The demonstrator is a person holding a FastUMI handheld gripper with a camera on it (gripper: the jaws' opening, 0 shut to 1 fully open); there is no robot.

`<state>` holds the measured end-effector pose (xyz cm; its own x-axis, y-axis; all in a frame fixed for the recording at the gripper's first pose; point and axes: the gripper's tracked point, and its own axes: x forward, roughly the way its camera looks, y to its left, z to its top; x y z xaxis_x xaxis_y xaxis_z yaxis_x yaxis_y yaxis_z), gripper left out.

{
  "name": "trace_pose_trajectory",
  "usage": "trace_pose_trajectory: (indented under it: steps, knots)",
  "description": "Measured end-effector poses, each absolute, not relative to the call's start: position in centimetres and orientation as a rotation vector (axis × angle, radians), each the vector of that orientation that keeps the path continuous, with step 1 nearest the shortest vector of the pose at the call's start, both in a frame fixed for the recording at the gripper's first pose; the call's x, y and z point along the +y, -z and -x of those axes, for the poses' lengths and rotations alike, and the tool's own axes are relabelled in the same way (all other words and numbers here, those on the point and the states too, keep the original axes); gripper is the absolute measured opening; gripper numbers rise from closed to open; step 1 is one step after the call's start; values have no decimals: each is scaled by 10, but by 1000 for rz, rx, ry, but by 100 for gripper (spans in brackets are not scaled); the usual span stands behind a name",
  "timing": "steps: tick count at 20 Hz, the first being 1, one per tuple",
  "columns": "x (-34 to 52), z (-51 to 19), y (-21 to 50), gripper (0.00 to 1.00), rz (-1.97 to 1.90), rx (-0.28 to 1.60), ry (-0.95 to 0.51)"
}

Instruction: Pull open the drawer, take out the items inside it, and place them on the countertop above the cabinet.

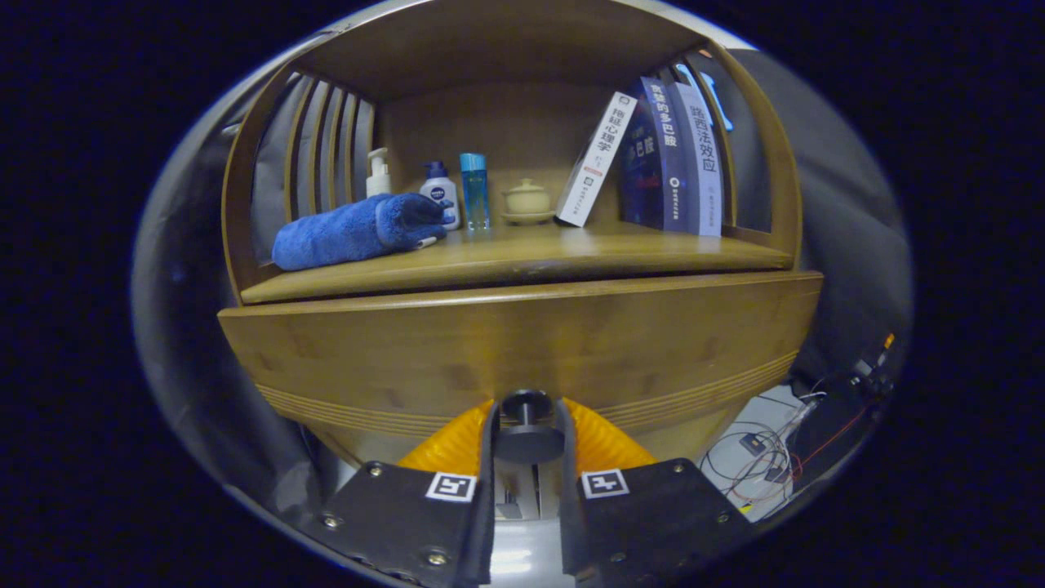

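A bamboo cabinet faces me, its drawer front (522,343) a wide wooden panel below the shelf. A dark round knob (527,425) sticks out from the lower middle of that panel. My gripper (527,433) has both fingers pressed against the sides of the knob, so it is shut on it. The drawer looks closed or barely out, and its inside is hidden. The countertop (522,261) above carries a rolled blue towel (359,230) on its left part.
On the shelf stand a white pump bottle (377,171), a small white-and-blue bottle (439,189), a blue clear bottle (473,189), a small lidded pot (526,200) and several leaning books (653,159). Loose cables (767,457) lie on the floor to the right.
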<state>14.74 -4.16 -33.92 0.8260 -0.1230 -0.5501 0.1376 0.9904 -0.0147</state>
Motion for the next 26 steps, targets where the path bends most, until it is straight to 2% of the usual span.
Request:
trace_pose_trajectory:
  steps: [15,26]
  knots:
    - [-39,-41,319,32,-20,589,198]
    - [-39,-32,317,33,-23,572,188]
